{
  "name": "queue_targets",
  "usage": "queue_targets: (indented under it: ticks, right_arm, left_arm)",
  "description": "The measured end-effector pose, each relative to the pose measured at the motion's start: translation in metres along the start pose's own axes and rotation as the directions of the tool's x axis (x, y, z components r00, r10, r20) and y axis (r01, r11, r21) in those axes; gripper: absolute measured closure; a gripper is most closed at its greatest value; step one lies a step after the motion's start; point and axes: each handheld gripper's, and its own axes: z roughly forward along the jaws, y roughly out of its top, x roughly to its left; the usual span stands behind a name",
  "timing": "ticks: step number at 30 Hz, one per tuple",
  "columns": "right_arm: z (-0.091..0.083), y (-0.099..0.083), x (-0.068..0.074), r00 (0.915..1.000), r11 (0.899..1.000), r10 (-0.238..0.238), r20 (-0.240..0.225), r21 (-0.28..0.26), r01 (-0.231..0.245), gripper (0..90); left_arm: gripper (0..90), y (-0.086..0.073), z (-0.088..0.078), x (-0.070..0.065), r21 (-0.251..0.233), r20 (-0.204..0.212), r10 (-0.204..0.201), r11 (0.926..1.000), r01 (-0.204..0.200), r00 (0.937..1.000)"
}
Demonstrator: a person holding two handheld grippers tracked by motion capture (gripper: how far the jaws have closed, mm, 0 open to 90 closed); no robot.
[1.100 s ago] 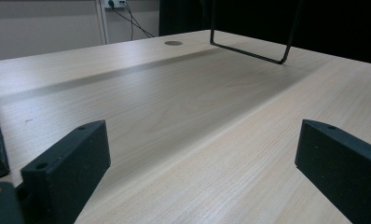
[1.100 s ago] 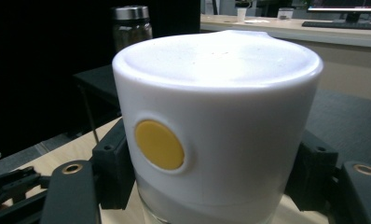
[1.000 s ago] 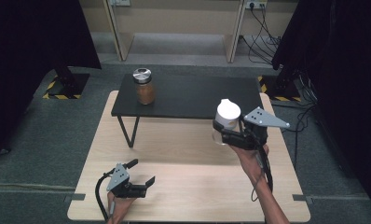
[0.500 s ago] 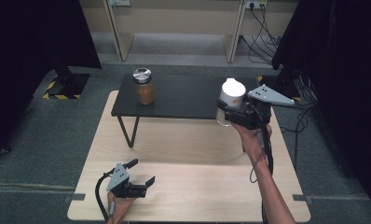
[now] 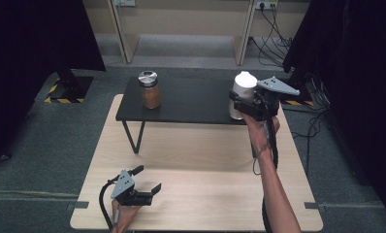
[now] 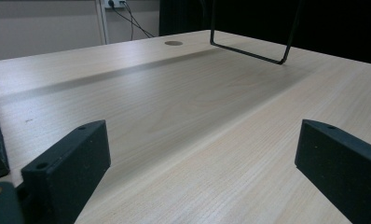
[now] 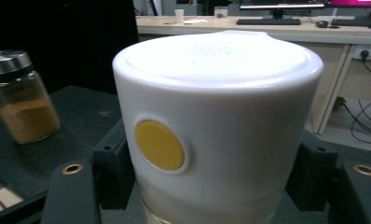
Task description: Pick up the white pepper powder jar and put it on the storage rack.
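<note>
A: Where is the white-lidded jar at this moment?

B: Over the right end of the black shelf, clamped in the right gripper. The jaws grasp its sides just below the white cap, with the yellow dot on the cap facing the gripper's camera.

A: How will it handle?

B: I judge it rigid and smooth, likely glass under a plastic lid, so slippery and breakable if it drops. The hold under the cap rim seems sensible, since the rim can stop it sliding down. The weight I cannot tell.

A: What has changed from a second ago?

B: The jar has moved from above the wooden table, in front of the shelf, to over the shelf's right end. The spice jar stays at the shelf's left end.

A: And the other hand?

B: The left gripper has kept its place near the table's front edge, far from the shelf, jaws released and spread with bare wood between them.
</note>
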Motion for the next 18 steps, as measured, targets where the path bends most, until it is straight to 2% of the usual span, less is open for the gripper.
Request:
queue_targets:
  ticks: [9,14,18]
  right_arm:
    - [0.01,0.008,0.004,0.9989,1.0,0.011,0.046,0.001,-0.011,30.7]
    - [0.02,0.011,0.008,0.999,1.0,0.026,0.036,-0.004,-0.026,30.7]
    - [0.029,0.014,0.014,0.9994,1.0,0.016,0.029,0.005,-0.016,30.7]
  left_arm:
    - [2.7,0.0,0.0,0.0,0.001,0.0,0.001,1.0,-0.001,1.0]
    - [2.7,0.0,0.0,0.0,0.0,-0.001,0.0,1.0,0.0,1.0]
    - [2.7,0.0,0.0,0.0,0.0,-0.001,0.0,1.0,0.0,1.0]
